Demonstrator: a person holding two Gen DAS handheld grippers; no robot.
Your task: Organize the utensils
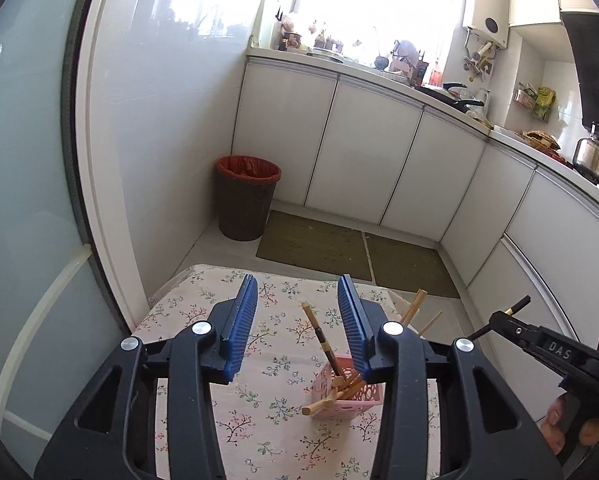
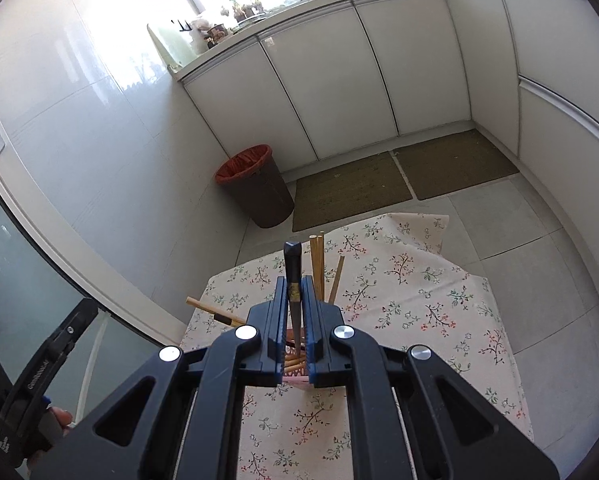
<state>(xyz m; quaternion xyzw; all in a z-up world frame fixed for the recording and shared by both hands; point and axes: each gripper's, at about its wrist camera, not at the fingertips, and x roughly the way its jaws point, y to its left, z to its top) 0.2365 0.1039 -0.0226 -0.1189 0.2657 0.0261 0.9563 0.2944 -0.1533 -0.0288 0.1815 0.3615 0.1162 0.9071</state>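
Observation:
A pink perforated basket (image 1: 349, 394) stands on the floral tablecloth (image 1: 259, 420) and holds several wooden chopsticks (image 1: 341, 390). One dark-tipped chopstick (image 1: 321, 334) leans out to the left. My left gripper (image 1: 297, 322) is open and empty, hovering above and just left of the basket. My right gripper (image 2: 293, 300) is shut on a black chopstick (image 2: 292, 276), held upright directly over the basket, which is mostly hidden below its fingers (image 2: 297, 378). The right gripper also shows at the right edge of the left wrist view (image 1: 515, 314).
A brown waste bin with a red liner (image 1: 246, 196) stands on the floor beyond the table, beside two green mats (image 1: 319, 246). White cabinets (image 1: 363, 152) with a cluttered counter run behind. A frosted glass door (image 1: 23, 208) is on the left.

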